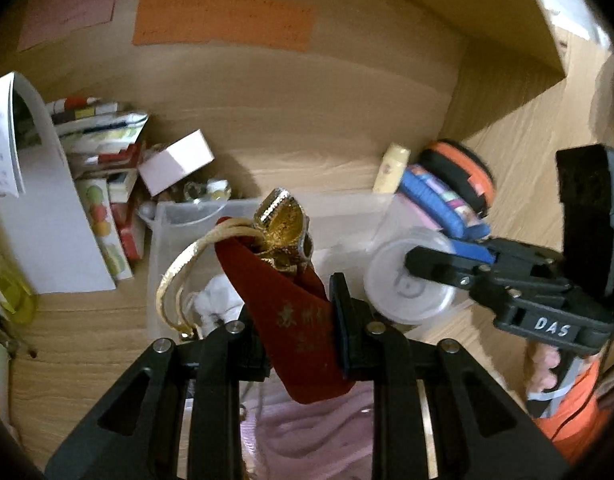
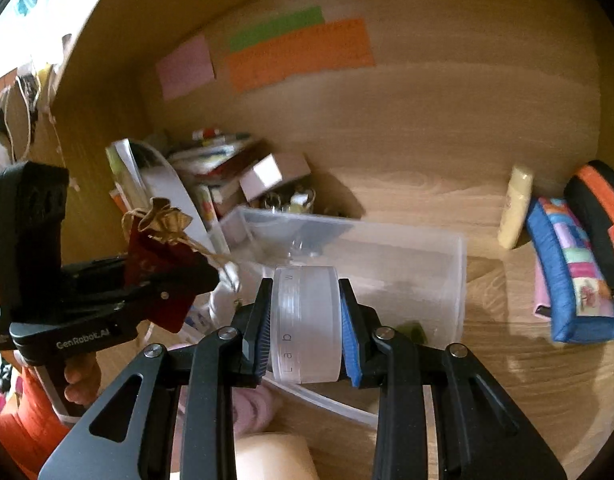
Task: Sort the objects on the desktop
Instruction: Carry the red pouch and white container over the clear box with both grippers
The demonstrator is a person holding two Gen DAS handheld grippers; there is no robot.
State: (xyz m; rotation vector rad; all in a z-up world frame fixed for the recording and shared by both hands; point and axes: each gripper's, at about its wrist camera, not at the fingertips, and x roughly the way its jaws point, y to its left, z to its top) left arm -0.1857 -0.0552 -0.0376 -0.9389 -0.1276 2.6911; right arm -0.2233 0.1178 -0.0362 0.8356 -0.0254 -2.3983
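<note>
1. Jaws first, from the left wrist view: the left gripper (image 1: pixel 297 316) is clenched on a red drawstring pouch (image 1: pixel 303 320), pinching it across the lower body. The gold-lined mouth flops open on top and the gold cord (image 1: pixel 179 276) dangles off to the side, over the clear plastic bin (image 1: pixel 163 248) on the desk (image 1: pixel 87 344).

2. Same view, my worry: soft fabric can creep out of a pinch like that. That loose cord looks like it could snag the bin's rim or the stuff already inside on the way in.

3. Also here, the right gripper (image 1: pixel 411 260) sits just beside, carrying a round frosted jar (image 1: pixel 407 284). Both hands are heading for one bin, so they could bump each other if they go in together.

4. Over to the right wrist view: the right gripper (image 2: pixel 305 320) is grasping the frosted jar (image 2: pixel 305 320) edge-on, pads on its flat faces. It hangs above the near part of the bin (image 2: pixel 427 256).

5. Smooth plastic plus a tilted hold, so I reckon it might slip or roll once let go, maybe tipping over the low wall.

6. Right of the bin, the blue patchwork case (image 2: pixel 575 276), a black-and-orange case (image 2: pixel 603 208) and a pale tube (image 2: pixel 515 208) are near; a wide swing could knock them.
</note>
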